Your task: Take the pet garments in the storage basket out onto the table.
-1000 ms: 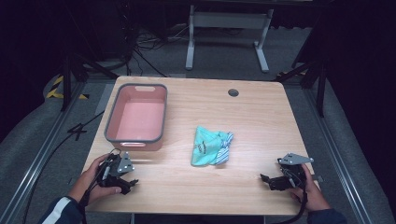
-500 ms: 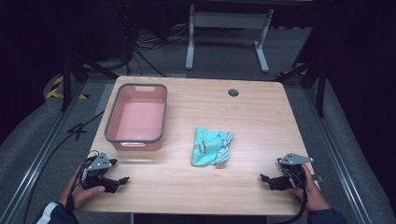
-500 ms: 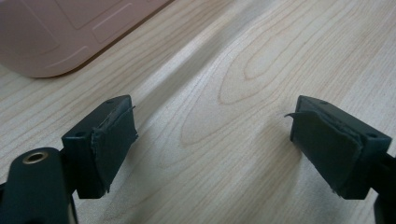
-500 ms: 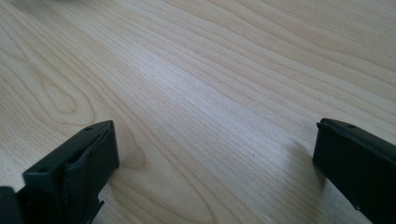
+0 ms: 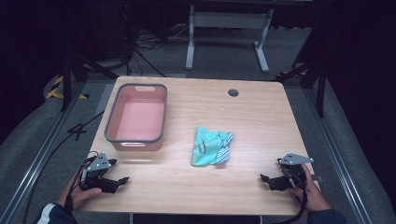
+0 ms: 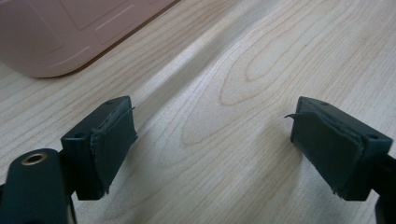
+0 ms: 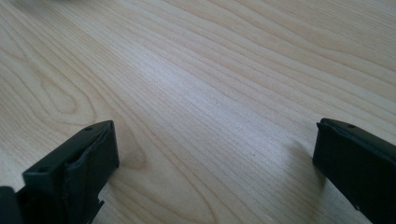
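A crumpled teal cloth (image 5: 210, 147) lies near the middle of the wooden table (image 5: 252, 121). To its left stands a pink bin (image 5: 134, 140) with a grey rim and nothing inside. My left gripper (image 5: 120, 181) rests at the front left corner, just in front of the bin, open with nothing between its jaws. In the left gripper view the left gripper (image 6: 212, 135) is spread over bare wood, with the pink bin (image 6: 60, 32) at the upper left. My right gripper (image 5: 265, 180) sits at the front right, open; in the right gripper view the right gripper (image 7: 215, 154) holds nothing.
A round cable hole (image 5: 233, 92) sits near the table's far edge. Bare wood lies between the cloth and both grippers. A metal stand (image 5: 224, 32) and cables are on the floor beyond the table.
My left gripper has slid left toward the table's front left corner and settled there. The right gripper, cloth and bin have not moved.
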Demonstrator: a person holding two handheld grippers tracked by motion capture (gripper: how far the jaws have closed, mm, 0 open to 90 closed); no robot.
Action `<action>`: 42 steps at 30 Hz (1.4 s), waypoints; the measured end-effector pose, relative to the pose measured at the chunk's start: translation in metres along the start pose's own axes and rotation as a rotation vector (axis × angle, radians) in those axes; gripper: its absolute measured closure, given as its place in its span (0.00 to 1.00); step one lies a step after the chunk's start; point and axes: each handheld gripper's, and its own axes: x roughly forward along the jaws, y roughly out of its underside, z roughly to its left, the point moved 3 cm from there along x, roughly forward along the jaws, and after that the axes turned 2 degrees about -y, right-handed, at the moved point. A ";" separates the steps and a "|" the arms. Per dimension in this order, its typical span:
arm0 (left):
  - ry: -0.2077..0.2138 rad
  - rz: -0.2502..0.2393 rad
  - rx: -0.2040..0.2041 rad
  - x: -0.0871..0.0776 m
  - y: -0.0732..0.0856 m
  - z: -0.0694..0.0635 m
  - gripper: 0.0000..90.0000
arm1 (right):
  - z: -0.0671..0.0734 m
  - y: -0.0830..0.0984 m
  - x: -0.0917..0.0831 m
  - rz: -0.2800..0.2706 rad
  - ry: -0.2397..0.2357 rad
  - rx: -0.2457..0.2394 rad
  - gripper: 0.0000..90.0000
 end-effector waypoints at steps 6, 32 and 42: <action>-0.001 0.001 -0.001 0.000 0.000 0.000 0.16 | 0.000 0.000 0.000 0.001 -0.003 -0.001 0.00; -0.014 -0.003 -0.006 0.000 0.000 0.000 0.15 | 0.000 0.000 0.000 0.000 -0.003 -0.001 0.00; -0.021 -0.005 -0.013 0.001 -0.001 -0.001 0.14 | 0.000 0.000 0.000 0.001 -0.003 -0.002 0.00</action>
